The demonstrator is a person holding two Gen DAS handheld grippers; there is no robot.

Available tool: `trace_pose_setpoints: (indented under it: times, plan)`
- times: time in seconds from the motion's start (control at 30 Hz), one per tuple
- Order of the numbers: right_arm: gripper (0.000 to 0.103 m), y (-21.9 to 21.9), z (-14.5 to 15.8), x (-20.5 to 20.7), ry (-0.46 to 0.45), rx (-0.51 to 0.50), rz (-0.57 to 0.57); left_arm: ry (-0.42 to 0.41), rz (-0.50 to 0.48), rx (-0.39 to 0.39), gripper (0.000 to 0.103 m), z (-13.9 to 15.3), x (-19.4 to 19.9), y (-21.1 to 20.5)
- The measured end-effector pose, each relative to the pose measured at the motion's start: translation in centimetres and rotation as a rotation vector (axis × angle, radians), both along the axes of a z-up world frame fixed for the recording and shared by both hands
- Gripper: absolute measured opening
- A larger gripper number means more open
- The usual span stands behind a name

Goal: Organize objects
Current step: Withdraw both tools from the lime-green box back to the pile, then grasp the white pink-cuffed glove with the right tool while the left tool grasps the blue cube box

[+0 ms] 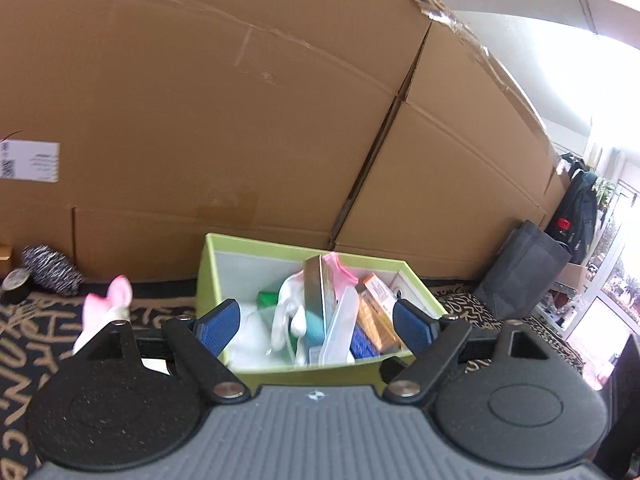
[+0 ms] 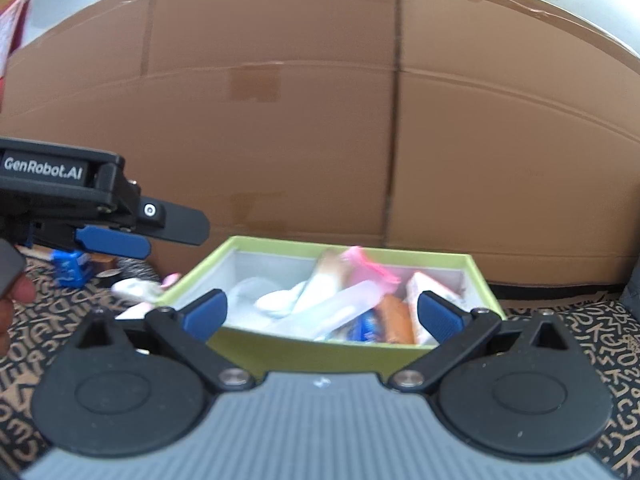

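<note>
Cardboard cartons (image 1: 240, 120) wall off the patterned black-and-tan rug (image 2: 580, 332); low centre sits the full lime-green fabric box (image 1: 320, 370). Left tongs (image 1: 318, 326) and right tongs (image 2: 322, 318) gape empty. Next, likely: fetch the pink-and-white plush toy (image 1: 106, 306), lower left.

Light: daylight from the window (image 1: 616, 280) at right, blown out white.
Blur: right wrist view smeared, green box (image 2: 352, 344) contents soft.
Edges: fisheye bends the cardboard boxes (image 1: 240, 120); corners dark.

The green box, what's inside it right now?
The green box holds a jumble: an orange carton, a pink item, a clear plastic case, white soft things. Whatever lies beneath them is covered.
</note>
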State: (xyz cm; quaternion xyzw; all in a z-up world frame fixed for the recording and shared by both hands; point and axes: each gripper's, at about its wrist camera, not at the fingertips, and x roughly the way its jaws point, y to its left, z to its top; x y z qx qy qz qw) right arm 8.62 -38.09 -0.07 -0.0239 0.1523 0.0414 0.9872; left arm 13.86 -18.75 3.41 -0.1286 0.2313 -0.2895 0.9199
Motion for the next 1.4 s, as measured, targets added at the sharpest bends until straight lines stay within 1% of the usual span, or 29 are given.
trace_pose_setpoints:
  times: [0.1, 0.2, 0.37, 0.43, 0.57, 0.63, 0.73, 0.9, 1.07, 1.2, 1.33, 1.4]
  plan:
    - [0.103, 2.0, -0.4, -1.2, 0.009, -0.006, 0.042, 0.002, 0.002, -0.047, 0.087, -0.6, -1.9, 2.2]
    - [0.103, 4.1, -1.1, -2.2, 0.032, -0.018, 0.090, 0.007, 0.022, -0.071, 0.087, -1.3, -3.4, 4.3]
    - [0.103, 8.1, -2.8, -3.4, 0.079, -0.046, 0.167, 0.002, 0.086, -0.022, 0.087, -3.2, -5.7, 7.8]
    - [0.103, 9.5, -3.5, -3.6, 0.107, -0.036, 0.198, 0.020, 0.117, -0.004, 0.087, -4.1, -6.2, 9.4]
    - [0.103, 11.9, -4.9, -3.9, 0.164, -0.014, 0.255, 0.070, 0.189, -0.011, 0.087, -5.6, -6.5, 13.2]
    - [0.103, 13.0, -5.2, -3.3, 0.187, -0.014, 0.272, 0.085, 0.232, -0.006, 0.087, -6.3, -6.4, 14.7]
    - [0.103, 14.4, -5.1, -2.4, 0.204, -0.022, 0.290, 0.107, 0.290, 0.012, 0.087, -7.1, -5.7, 16.8]
    - [0.103, 17.1, -4.6, 0.0, 0.193, -0.056, 0.304, 0.146, 0.355, -0.008, 0.087, -8.0, -4.3, 19.9]
    - [0.103, 20.0, -4.5, 3.7, 0.192, -0.104, 0.303, 0.135, 0.382, 0.019, 0.087, -7.9, -2.3, 21.3]
    - [0.103, 21.9, -5.2, 6.9, 0.218, -0.161, 0.270, 0.113, 0.407, 0.049, 0.087, -7.5, 0.4, 21.5]
    - [0.103, 22.7, -6.3, 9.0, 0.239, -0.190, 0.229, 0.106, 0.449, 0.069, 0.087, -7.4, 3.9, 21.8]
    - [0.097, 22.7, -6.7, 9.8, 0.249, -0.192, 0.212, 0.111, 0.481, 0.080, 0.087, -7.5, 5.8, 21.9]
